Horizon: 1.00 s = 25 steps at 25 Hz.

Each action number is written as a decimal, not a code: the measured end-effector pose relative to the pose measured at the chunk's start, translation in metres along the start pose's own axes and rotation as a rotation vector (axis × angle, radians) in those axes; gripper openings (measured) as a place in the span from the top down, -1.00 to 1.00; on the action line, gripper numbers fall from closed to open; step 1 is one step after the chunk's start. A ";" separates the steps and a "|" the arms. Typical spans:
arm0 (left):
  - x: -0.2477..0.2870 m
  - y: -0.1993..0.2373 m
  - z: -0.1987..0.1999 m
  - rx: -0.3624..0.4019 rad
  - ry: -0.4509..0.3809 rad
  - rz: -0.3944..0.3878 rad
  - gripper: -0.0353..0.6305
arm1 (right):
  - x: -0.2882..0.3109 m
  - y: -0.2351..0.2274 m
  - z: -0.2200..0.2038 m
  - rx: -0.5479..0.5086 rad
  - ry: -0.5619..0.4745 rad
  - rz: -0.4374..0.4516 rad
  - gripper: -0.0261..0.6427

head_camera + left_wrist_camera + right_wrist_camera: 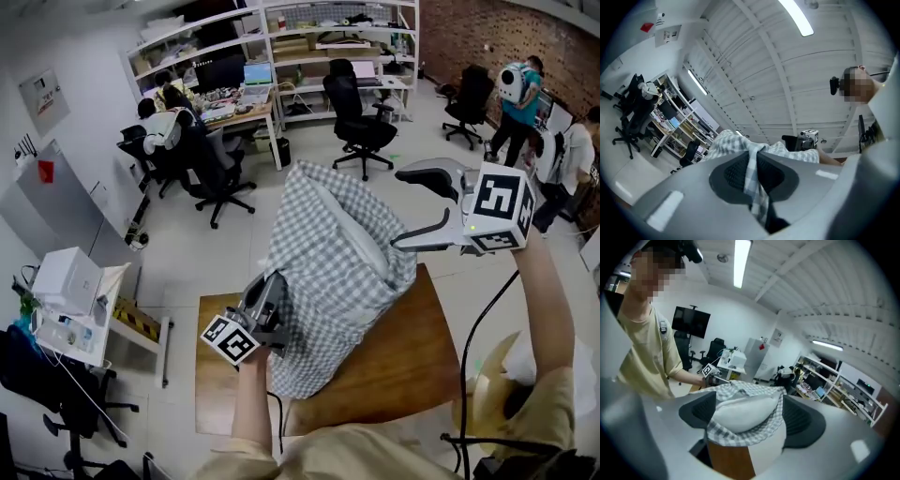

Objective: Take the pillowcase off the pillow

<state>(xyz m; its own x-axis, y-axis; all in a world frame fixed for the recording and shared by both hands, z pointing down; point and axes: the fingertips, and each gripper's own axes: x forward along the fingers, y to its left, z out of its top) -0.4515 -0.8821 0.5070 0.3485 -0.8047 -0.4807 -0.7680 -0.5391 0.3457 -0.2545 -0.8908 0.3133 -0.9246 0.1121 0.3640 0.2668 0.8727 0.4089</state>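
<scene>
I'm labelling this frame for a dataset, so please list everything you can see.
pillowcase: one, grey-white check, lifted above the table, on the pillow
pillow: one, white, showing at the pillowcase's open end
table: one, brown wood, under the pillow
office chairs: several, black, at desks behind
shelves: one unit, white, far wall
machine: one, white, on a cart at left
people: at least three, light and teal tops, far desks and right edge
left gripper: one, grey, shut on a pillowcase fold
right gripper: one, grey, jaws apart at the pillow's end
</scene>
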 end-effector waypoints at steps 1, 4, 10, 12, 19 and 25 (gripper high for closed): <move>-0.011 0.000 -0.002 -0.006 -0.014 0.001 0.82 | 0.011 0.006 -0.010 -0.008 0.057 0.046 -0.39; -0.043 -0.001 -0.006 -0.009 -0.048 -0.006 0.82 | 0.049 0.024 -0.036 -0.040 0.200 0.157 -0.39; -0.073 -0.020 -0.009 0.008 -0.076 -0.037 0.82 | 0.100 0.027 -0.039 -0.058 0.323 0.315 -0.35; -0.079 -0.029 -0.013 0.016 -0.081 -0.032 0.82 | 0.112 0.036 -0.043 -0.065 0.369 0.375 -0.34; -0.095 -0.047 -0.032 0.058 -0.056 -0.001 0.82 | 0.137 0.076 -0.082 -0.125 0.562 0.588 -0.33; -0.121 -0.039 -0.055 0.076 -0.035 0.038 0.82 | 0.166 0.114 -0.129 -0.106 0.706 0.620 -0.16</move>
<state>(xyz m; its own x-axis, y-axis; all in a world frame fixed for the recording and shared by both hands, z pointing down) -0.4337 -0.7772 0.5961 0.3004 -0.8144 -0.4965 -0.8196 -0.4866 0.3024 -0.3424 -0.8345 0.5284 -0.2403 0.1979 0.9503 0.7112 0.7022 0.0336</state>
